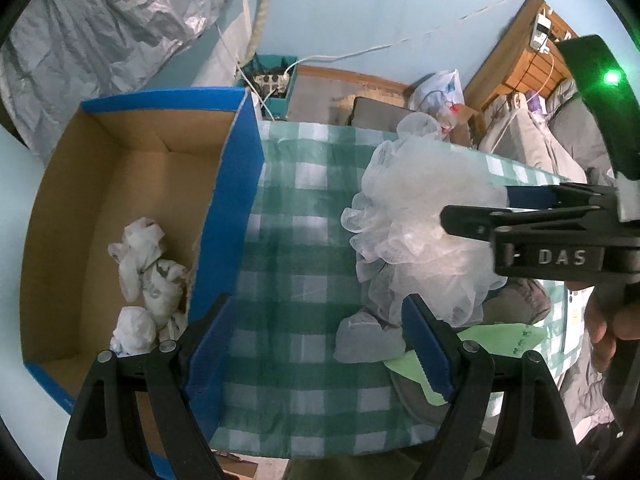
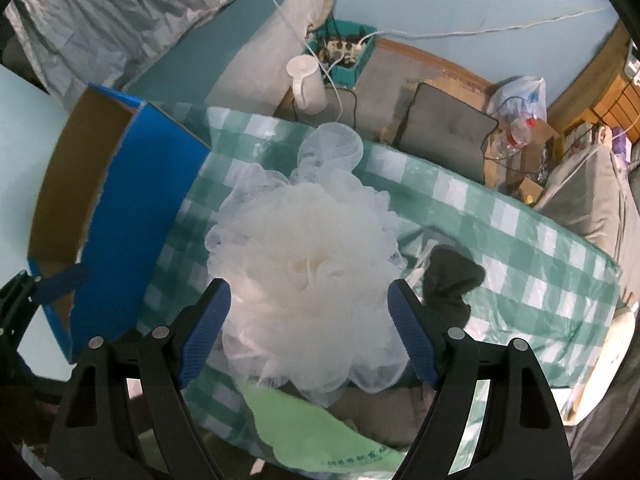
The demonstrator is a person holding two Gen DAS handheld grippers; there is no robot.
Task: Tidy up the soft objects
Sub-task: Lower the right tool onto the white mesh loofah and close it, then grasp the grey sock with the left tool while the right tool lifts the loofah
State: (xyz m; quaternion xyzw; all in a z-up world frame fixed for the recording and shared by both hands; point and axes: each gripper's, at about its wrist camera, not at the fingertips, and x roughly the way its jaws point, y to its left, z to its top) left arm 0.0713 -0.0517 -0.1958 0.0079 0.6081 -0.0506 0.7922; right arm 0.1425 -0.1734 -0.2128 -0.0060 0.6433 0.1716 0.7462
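A white mesh bath puff (image 2: 308, 264) lies on a pile of cloths on the green checked tablecloth (image 2: 500, 216). My right gripper (image 2: 310, 292) points down over it, open, with the puff filling the gap between its blue pads (image 2: 208, 328); no squeezing shows. In the left wrist view the right gripper (image 1: 476, 204) reaches the puff (image 1: 416, 216) from the right. My left gripper (image 1: 316, 304) hangs open and holds nothing above the cloth, its left finger by the blue wall of the cardboard box (image 1: 232, 200). Crumpled white soft pieces (image 1: 148, 280) lie in the box.
Under and beside the puff lie a green cloth (image 2: 312, 432), a dark grey sock-like piece (image 2: 452, 280) and a pale grey cloth (image 1: 368, 340). Beyond the table's far edge are a white jug (image 2: 308, 88), a grey cushion (image 2: 444, 128) and bags. A hand (image 1: 608, 328) holds the right gripper.
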